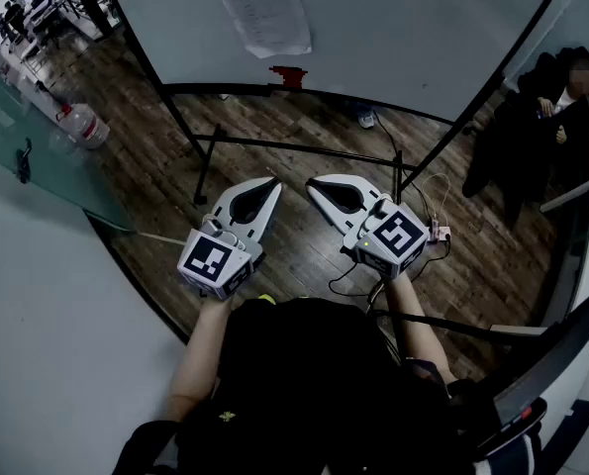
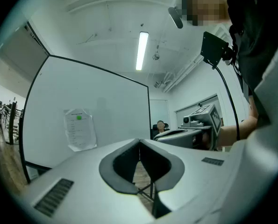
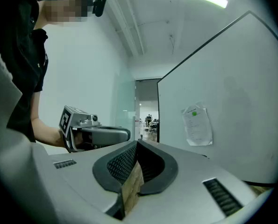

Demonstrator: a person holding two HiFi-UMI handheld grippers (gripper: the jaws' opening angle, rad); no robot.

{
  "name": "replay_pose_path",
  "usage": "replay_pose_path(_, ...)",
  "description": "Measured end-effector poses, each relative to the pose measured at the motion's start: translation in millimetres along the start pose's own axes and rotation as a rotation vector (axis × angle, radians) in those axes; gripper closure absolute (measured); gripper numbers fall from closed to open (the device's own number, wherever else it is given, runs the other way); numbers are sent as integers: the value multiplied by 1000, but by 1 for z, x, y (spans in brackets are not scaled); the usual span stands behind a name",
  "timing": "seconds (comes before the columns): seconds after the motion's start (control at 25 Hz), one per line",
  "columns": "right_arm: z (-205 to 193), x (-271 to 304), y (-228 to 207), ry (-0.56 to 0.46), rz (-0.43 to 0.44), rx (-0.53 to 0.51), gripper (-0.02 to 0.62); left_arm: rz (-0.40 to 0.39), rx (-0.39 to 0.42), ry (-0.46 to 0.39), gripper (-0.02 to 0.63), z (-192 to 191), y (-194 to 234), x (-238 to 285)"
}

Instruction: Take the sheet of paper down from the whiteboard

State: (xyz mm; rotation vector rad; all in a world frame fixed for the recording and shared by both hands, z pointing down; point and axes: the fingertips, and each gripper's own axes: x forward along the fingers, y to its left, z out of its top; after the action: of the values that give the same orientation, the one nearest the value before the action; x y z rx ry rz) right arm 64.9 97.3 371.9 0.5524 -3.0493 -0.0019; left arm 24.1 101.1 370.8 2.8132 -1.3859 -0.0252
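Sheet of paper: thin, crinkled, matt, on a smooth whiteboard with a faint sheen. Floor: dark wood planks, grainy. Left gripper and right gripper: smooth matt grey plastic shells, with dark, rubbery, finely ribbed pads.

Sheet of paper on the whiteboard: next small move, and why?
Probably move the left gripper forward toward the sheet of paper and open its jaws: they are shut and empty, well short of the whiteboard.
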Motion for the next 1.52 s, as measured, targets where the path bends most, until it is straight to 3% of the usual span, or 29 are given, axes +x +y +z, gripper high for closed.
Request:
replay_pose_path(0.6, 3, -16, 5, -58, 19, 19, 591, 18, -12, 4, 580, -7, -11, 0)
replay_pose_path(1.52, -3, -21, 8, -9, 41, 0, 591, 59, -7, 8, 580, -3, -23, 1)
